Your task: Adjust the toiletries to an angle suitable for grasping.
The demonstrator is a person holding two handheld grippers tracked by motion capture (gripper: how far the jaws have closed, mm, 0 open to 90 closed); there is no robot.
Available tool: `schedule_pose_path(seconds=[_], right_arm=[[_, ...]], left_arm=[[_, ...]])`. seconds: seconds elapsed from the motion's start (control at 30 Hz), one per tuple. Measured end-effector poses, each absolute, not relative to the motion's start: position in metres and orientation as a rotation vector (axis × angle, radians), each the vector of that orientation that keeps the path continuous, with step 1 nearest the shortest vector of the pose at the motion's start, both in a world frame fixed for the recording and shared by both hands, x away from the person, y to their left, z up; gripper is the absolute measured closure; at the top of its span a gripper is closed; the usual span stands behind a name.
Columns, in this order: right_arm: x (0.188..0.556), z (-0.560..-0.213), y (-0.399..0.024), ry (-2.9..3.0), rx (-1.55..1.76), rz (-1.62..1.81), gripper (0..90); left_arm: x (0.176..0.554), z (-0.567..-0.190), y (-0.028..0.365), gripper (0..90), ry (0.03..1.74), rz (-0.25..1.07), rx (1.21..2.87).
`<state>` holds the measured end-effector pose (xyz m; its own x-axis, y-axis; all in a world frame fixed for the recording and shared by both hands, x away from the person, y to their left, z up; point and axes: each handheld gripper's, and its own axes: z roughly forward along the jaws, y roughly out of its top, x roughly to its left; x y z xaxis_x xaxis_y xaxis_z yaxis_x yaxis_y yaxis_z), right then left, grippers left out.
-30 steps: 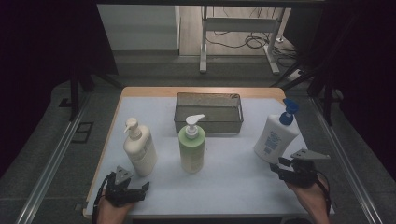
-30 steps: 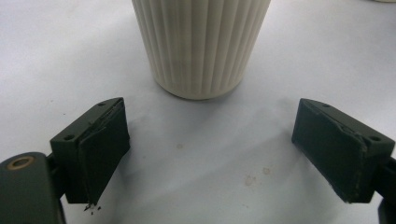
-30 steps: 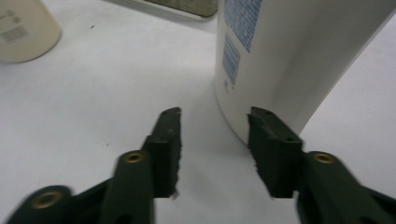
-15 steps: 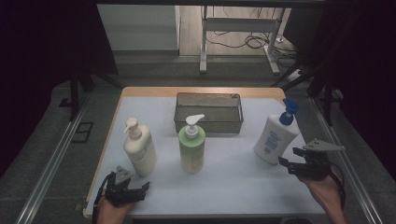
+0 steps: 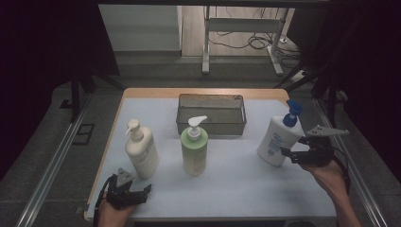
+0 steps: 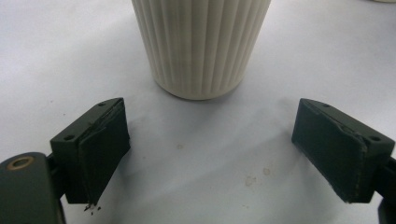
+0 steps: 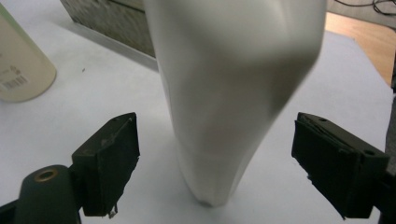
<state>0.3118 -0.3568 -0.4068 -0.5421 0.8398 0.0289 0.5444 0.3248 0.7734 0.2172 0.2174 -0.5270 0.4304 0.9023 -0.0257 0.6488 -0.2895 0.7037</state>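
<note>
At the table's right side, the white pump bottle [image 5: 277, 140] with the blue top stands just ahead of the right gripper [image 5: 289, 154], whose jaws have just been opening and sit wide, touching nothing. It looks smooth, tall and tippy, probably fairly heavy; grip the body low. The left gripper [image 5: 144, 190] rests open by the cream bottle [image 5: 141, 152].

Both grippers — left gripper [image 5: 142, 190], right gripper [image 5: 286, 154] — are showing black bodies, grey three-cornered top plates, dark-green screwed jaw blocks and trailing black cables.
</note>
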Motion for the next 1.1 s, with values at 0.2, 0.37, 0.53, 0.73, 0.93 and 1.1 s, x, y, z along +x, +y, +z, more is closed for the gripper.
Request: schedule_pose_path(seconds=[0.2, 0.37, 0.53, 0.73, 0.93, 1.1], right_arm=[[0.323, -0.399, -0.35, 2.221, 1.202, 1.093, 17.1], [0.331, -0.397, -0.346, 2.236, 1.174, 1.097, 20.6], [0.341, -0.4, -0.341, 2.257, 1.159, 1.096, 25.8], [0.344, -0.402, -0.339, 2.263, 1.153, 1.121, 31.6], [0.345, -0.403, -0.34, 2.267, 1.147, 1.101, 35.9], [0.343, -0.402, -0.338, 2.258, 1.154, 1.079, 37.5]], left_arm=[[0.217, -0.527, 0.218, 10.7, 1.302, 0.505, 2.041], [0.217, -0.527, 0.218, 10.7, 1.302, 0.505, 2.041], [0.217, -0.527, 0.218, 10.7, 1.301, 0.505, 2.042], [0.217, -0.527, 0.218, 10.7, 1.301, 0.505, 2.042], [0.217, -0.527, 0.218, 10.7, 1.301, 0.504, 2.042], [0.218, -0.527, 0.218, 10.7, 1.301, 0.504, 2.043]])
